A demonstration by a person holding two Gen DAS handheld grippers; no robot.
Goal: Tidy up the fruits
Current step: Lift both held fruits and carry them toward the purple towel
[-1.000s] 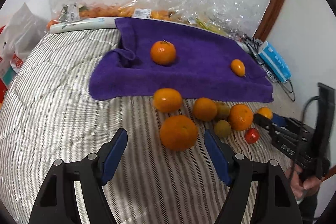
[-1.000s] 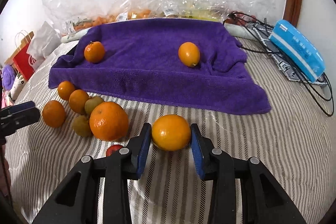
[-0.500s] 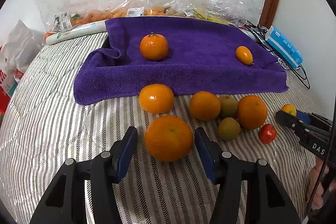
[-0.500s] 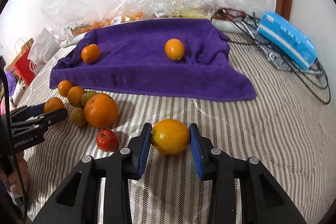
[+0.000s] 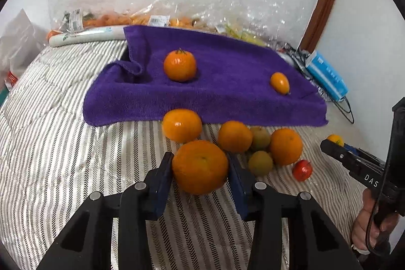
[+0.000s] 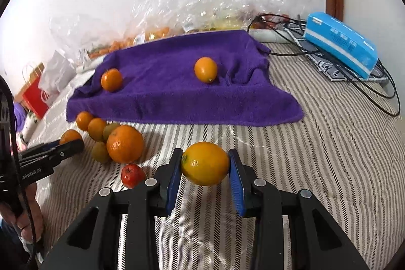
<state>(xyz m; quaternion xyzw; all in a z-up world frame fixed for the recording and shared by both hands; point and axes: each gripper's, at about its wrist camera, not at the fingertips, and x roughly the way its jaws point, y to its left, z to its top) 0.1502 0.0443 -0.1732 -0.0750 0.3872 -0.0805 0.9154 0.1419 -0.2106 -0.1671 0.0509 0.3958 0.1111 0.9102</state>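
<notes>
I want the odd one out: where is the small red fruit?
In the right wrist view, the small red fruit lies lower left on the striped cover, just below the big orange.

"DAS" on right claw [image 5: 336, 143]; "enRobot.AI" on left claw [image 6: 73, 143].

Each handheld gripper, the left gripper [image 5: 200, 166] and the right gripper [image 6: 205, 165], has a matte black angular frame, blue finger pads [image 6: 173, 175], round silver screws, white side lettering and a trailing black cable [image 5: 379, 206].
</notes>
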